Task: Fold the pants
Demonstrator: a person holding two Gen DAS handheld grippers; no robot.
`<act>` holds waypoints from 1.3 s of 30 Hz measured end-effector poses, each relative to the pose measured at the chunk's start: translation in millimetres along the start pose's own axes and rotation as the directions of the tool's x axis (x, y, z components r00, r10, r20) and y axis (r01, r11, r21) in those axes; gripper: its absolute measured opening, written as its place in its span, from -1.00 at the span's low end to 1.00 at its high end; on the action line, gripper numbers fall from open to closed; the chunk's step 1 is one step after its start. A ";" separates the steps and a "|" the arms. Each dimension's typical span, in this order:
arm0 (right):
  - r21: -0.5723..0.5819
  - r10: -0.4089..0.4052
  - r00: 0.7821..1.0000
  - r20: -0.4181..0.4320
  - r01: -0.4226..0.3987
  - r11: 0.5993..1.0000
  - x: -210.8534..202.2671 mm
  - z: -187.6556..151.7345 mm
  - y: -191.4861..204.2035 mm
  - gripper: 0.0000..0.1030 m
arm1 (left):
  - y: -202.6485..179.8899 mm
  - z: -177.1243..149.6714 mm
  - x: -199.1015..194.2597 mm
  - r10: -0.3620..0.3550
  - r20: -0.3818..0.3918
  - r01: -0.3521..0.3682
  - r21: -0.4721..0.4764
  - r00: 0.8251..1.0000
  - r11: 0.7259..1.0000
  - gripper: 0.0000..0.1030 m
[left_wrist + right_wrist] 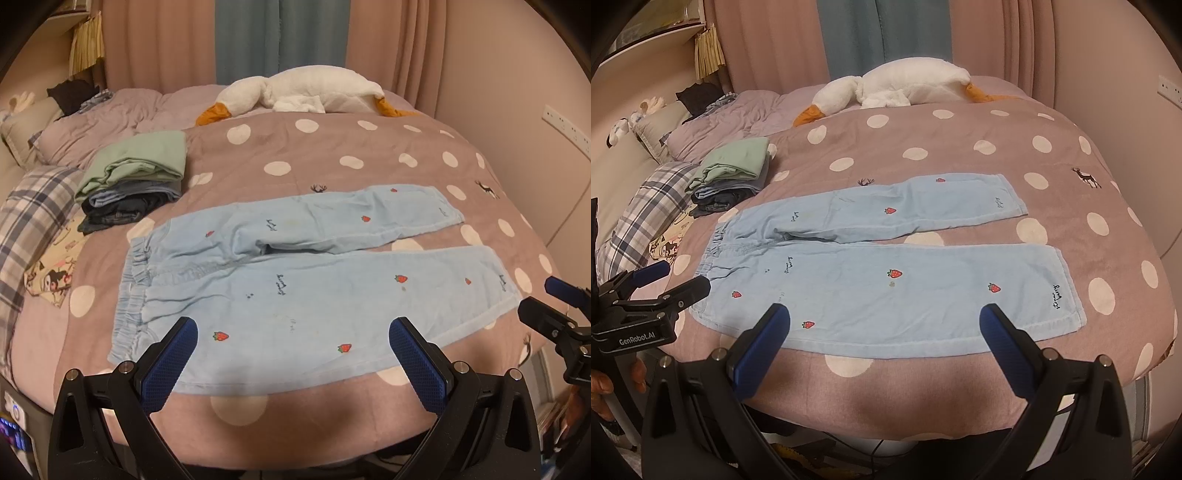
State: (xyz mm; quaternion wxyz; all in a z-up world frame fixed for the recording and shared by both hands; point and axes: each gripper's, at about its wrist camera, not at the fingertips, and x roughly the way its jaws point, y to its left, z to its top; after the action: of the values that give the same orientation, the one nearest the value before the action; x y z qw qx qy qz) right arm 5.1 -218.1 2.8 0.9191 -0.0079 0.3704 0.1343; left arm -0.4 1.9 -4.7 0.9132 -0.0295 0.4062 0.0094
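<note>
- Left wrist view: your left gripper (pixel 293 334) sits at the bottom of the frame, its blue-padded fingers (pixel 168 365) spread wide and grasping nothing.
- Between and above those fingers, the light blue strawberry-print pants (pixel 314 284) lie flat and unfolded across the middle of the frame, on the mauve polka-dot blanket (pixel 314 155) that covers the bed.
- The elastic waistband (pixel 135 291) is at centre left; both legs run toward the right, the nearer leg lower in the frame and the farther one above it, with a gap of blanket between their hems.
- At upper left a stack of folded clothes (pixel 136 181) with a green piece on top rests on the blanket, apart from the pants.
- A white goose plush (pixel 295 92) lies along the top centre, in front of the pink curtains (pixel 159 40).
- Your right gripper (pixel 557 314) shows at the right edge, beside the hem of the nearer leg; you cannot tell from here how its fingers stand.
- Right wrist view: your right gripper (pixel 884 321) is at the bottom, fingers (pixel 1006 354) released and holding nothing, with the lower edge of the pants (pixel 886 280) just above them.
- The hem of the nearer leg (pixel 1067 291) lies at centre right.
- Your left gripper (pixel 670 278) enters at the left edge near the waistband (pixel 713 251), fingers apart.
- The folded clothes (pixel 733 173) are at upper left and the goose plush (pixel 897 88) at top centre.
</note>
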 end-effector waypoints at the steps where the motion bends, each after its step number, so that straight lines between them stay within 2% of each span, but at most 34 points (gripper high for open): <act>1: -0.001 0.000 1.000 0.000 0.000 1.000 0.3 0.1 0.0 1.00 | 0.1 -0.3 0.1 0.000 0.000 0.000 -0.001 1.000 1.000 1.00; 9: 0.023 0.018 1.000 -0.006 -0.017 1.000 2.7 -0.4 0.5 1.00 | -0.1 -2.5 1.7 -0.007 0.004 0.007 -0.014 1.000 1.000 1.00; 11: 0.050 0.045 0.999 0.002 -0.045 0.998 2.0 0.6 -0.1 1.00 | 0.4 -3.3 2.5 -0.008 0.006 0.008 -0.020 1.000 1.000 1.00; 17: 0.047 0.042 0.999 0.000 -0.042 0.998 2.9 1.3 -0.1 1.00 | 7.6 -2.4 6.0 -0.042 0.031 0.044 -0.062 0.999 0.997 1.00; 18: 0.043 0.037 0.999 -0.003 -0.037 0.998 3.5 1.4 0.0 1.00 | 8.2 -2.2 6.0 -0.035 0.039 0.037 -0.054 0.999 0.998 1.00; 19: 0.023 0.017 1.000 -0.006 -0.017 1.000 5.5 0.4 0.0 1.00 | 7.5 -2.7 6.2 0.000 0.043 0.001 -0.016 0.999 1.000 1.00; 22: 0.001 -0.001 1.000 -0.015 0.001 1.000 9.5 -0.9 0.0 1.00 | 12.5 -3.1 6.8 -0.021 0.076 0.025 -0.041 0.997 0.999 1.00; 24: -0.015 0.003 1.000 -0.007 -0.003 1.000 12.1 -2.9 2.2 1.00 | 20.3 -3.9 11.6 -0.064 0.101 0.072 -0.081 0.993 0.994 1.00; 26: -0.062 0.035 0.999 -0.003 -0.035 0.997 20.0 -6.7 11.2 1.00 | 33.7 -7.8 22.6 -0.111 0.095 0.125 -0.156 0.989 0.980 1.00; 28: -0.128 0.063 0.998 -0.019 -0.065 0.990 33.5 -13.7 25.2 1.00 | 52.0 -17.5 36.3 -0.114 0.088 0.132 -0.239 0.990 0.962 1.00; 30: -0.202 0.080 0.996 -0.047 -0.088 0.975 52.1 -21.2 42.9 1.00 | 74.9 -30.9 49.7 -0.070 0.057 0.085 -0.326 0.996 0.941 1.00; 31: -0.232 0.079 0.991 -0.108 -0.103 0.967 63.1 -27.9 52.9 0.99 | 89.4 -39.6 54.9 -0.052 0.037 0.062 -0.376 0.998 0.925 1.00; 32: -0.262 0.082 0.984 -0.160 -0.122 0.957 72.4 -35.2 61.8 0.99 | 102.8 -45.1 56.6 -0.036 0.051 0.054 -0.401 0.998 0.914 1.00; 34: -0.347 0.115 0.973 -0.198 -0.179 0.921 89.9 -49.3 82.8 0.98 | 120.1 -56.8 60.9 -0.028 0.003 0.026 -0.455 1.000 0.890 1.00; 36: -0.436 0.120 0.982 -0.149 -0.174 0.883 106.9 -53.7 101.1 0.97 | 142.1 -70.2 66.3 -0.015 -0.028 -0.001 -0.508 1.000 0.862 1.00; 37: -0.477 0.123 0.982 -0.143 -0.177 0.861 114.8 -58.1 111.5 0.95 | 148.9 -75.7 68.6 -0.015 -0.038 -0.007 -0.523 0.999 0.852 1.00; 39: -0.545 0.110 0.983 -0.147 -0.173 0.820 129.2 -67.1 126.9 0.88 | 162.4 -88.3 73.8 -0.039 -0.052 0.002 -0.577 0.998 0.817 1.00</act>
State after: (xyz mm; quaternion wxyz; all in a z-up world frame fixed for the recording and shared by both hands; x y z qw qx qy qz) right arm 16.6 -72.3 -123.3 0.8430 -0.2542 0.3644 0.3032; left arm -23.1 158.0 -126.0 0.8487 -0.3091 0.4117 0.1214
